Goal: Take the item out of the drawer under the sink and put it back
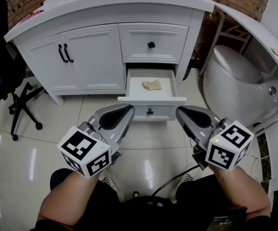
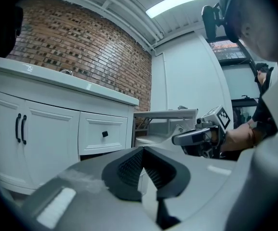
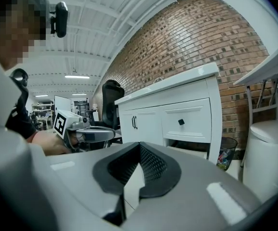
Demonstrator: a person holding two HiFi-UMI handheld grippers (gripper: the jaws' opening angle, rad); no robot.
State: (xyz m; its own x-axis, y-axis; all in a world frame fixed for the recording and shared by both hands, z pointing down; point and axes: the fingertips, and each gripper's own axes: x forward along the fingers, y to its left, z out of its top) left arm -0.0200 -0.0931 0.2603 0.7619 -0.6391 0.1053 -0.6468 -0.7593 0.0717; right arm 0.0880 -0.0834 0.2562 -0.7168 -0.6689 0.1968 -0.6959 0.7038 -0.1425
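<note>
The lower drawer [image 1: 151, 99] of the white sink cabinet [image 1: 95, 57] stands pulled open. A crumpled beige item [image 1: 152, 84] lies on its floor, right of centre. My left gripper [image 1: 127, 110] hovers in front of the drawer's left corner, above the tiled floor, shut and holding nothing. My right gripper [image 1: 181, 111] hovers by the drawer's right corner, also shut and holding nothing. In the left gripper view the jaws of the left gripper [image 2: 142, 150] meet at the tip, and the right gripper [image 2: 196, 136] shows beyond them. The right gripper view shows the right gripper [image 3: 139, 146] closed the same way.
A shut upper drawer with a black knob [image 1: 151, 44] sits above the open one, and two doors with black handles [image 1: 64, 53] lie to its left. A white toilet [image 1: 235, 73] stands at the right, a black office chair [image 1: 6, 81] at the left. A bin [image 3: 225, 159] stands beside the cabinet.
</note>
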